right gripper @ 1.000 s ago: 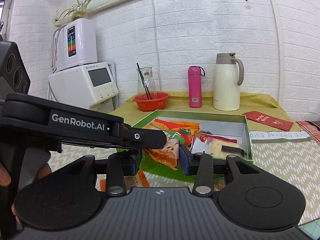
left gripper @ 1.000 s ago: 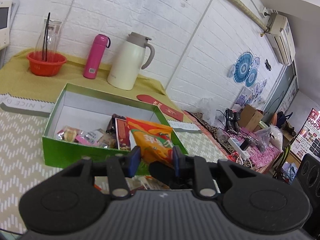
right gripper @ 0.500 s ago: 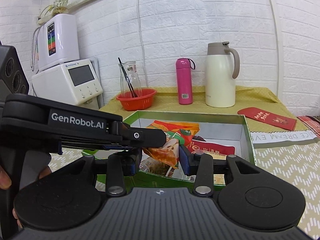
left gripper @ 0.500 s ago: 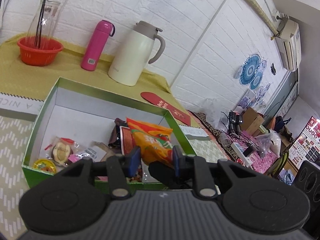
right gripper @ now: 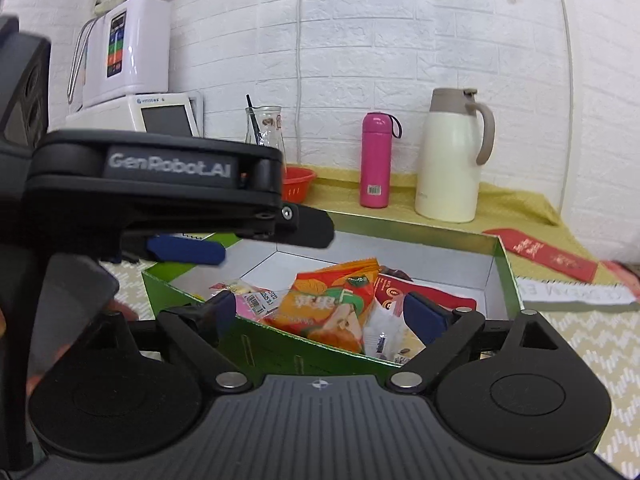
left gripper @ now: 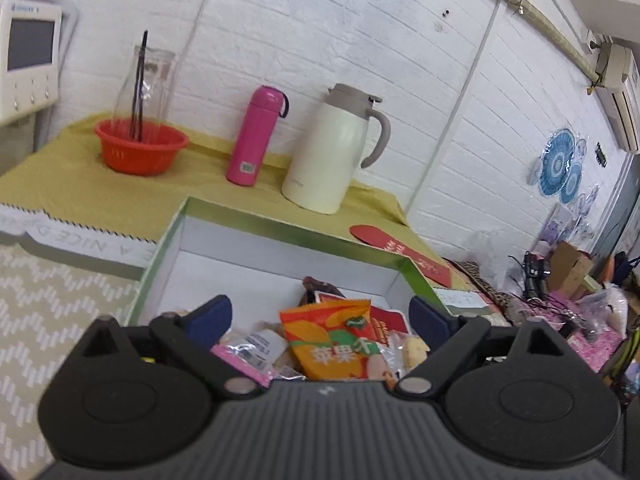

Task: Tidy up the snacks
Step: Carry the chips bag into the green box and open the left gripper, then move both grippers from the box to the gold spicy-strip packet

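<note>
A green box with white inside (left gripper: 288, 236) (right gripper: 505, 264) holds several snack packets. An orange snack bag (left gripper: 336, 344) (right gripper: 332, 304) lies in the box on top of the others, beside a red packet (left gripper: 386, 322) (right gripper: 436, 296) and a pink-edged packet (left gripper: 244, 354) (right gripper: 256, 300). My left gripper (left gripper: 320, 320) is open and empty, its jaws spread wide over the box above the orange bag. My right gripper (right gripper: 320, 316) is open and empty at the box's near wall. The left gripper's body (right gripper: 160, 184) shows at the left of the right wrist view.
A white jug (left gripper: 332, 152), a pink flask (left gripper: 256, 136), and a red bowl with a glass carafe (left gripper: 140, 148) stand on the yellow cloth behind the box. A red envelope (left gripper: 400, 252) lies to the box's right. White machines (right gripper: 132, 80) stand at the far left.
Both grippers have opened wide. The orange bag, held between both grippers before, now lies loose in the box. Both views have moved closer over the box.
</note>
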Available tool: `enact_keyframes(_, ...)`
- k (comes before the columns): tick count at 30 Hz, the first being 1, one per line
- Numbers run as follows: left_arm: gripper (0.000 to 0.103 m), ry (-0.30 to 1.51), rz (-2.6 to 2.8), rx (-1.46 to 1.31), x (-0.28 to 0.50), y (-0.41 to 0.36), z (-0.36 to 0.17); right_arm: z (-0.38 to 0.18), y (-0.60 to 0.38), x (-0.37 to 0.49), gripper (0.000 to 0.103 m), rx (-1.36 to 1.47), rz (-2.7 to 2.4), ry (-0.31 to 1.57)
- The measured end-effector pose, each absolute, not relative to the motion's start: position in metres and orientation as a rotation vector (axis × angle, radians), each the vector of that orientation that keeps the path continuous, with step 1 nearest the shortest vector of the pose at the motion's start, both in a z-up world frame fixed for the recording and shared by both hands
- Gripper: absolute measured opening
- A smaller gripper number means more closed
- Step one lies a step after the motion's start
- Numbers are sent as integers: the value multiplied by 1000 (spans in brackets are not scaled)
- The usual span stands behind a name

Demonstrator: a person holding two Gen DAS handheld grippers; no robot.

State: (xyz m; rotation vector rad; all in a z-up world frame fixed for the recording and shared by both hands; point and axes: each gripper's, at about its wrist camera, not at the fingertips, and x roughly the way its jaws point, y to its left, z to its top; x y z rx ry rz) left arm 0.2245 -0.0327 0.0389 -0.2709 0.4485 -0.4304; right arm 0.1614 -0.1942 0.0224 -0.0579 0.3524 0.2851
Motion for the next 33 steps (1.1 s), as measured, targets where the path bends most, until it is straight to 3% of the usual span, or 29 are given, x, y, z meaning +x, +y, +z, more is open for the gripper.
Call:
enact_keyframes(23, 91, 474, -404, -239, 161, -33, 63, 42, -208, 106, 103, -35, 266, 335)
enact_keyframes(33, 91, 512, -402, -358, 121, -13, 45, 34, -226, 75, 103, 38, 257, 363)
